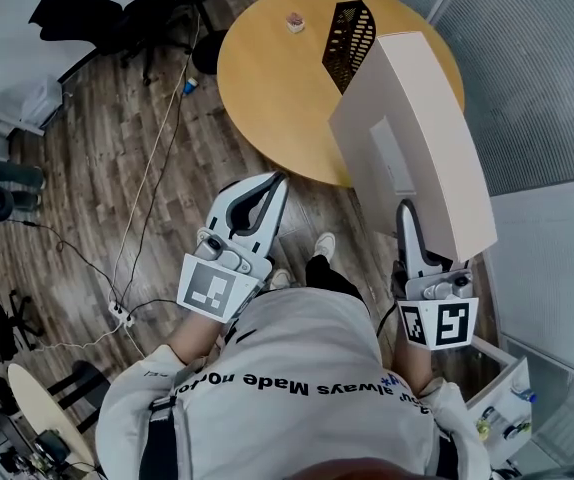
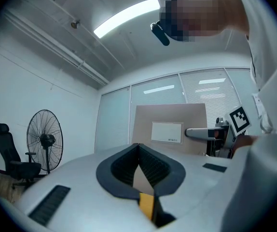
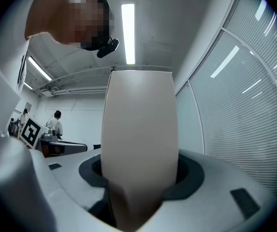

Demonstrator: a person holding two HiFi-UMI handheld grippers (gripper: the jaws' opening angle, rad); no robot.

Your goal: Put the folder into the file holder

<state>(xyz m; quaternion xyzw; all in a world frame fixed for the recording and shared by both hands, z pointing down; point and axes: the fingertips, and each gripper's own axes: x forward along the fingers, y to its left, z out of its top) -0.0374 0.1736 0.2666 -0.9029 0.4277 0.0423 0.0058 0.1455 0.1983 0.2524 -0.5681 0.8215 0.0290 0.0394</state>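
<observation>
Beige cardboard folder (image 1: pixel 422 133), thick like a box file, is held in the air on its long edge by the right gripper (image 1: pixel 409 218). The right gripper view shows the two jaws closed on the folder's narrow spine, one on each side, and the folder fills the middle of that view. A white label (image 2: pixel 167 132) sits on the folder's broad side.

In the head view the folder hangs over the near right edge of a round wooden table (image 1: pixel 267 78). A black mesh file holder (image 1: pixel 350 36) stands upright on the table further back. The far end of the folder shows just beside the holder and is not inside it. A small object (image 1: pixel 295 21), too small to identify, sits on the table to the left of the holder.

The left gripper (image 1: pixel 272 186) is level, to the left of the folder and apart from it, over the floor just short of the table edge. Its jaws are pressed together at the tips with nothing between them.

The person holding both grippers wears a light grey sweatshirt (image 1: pixel 307 368). The floor (image 1: pixel 97 168) is dark wood planks with loose cables across it. The left gripper view also shows a standing fan (image 2: pixel 44 141) and a black office chair (image 2: pixel 7 156) by a white wall.
</observation>
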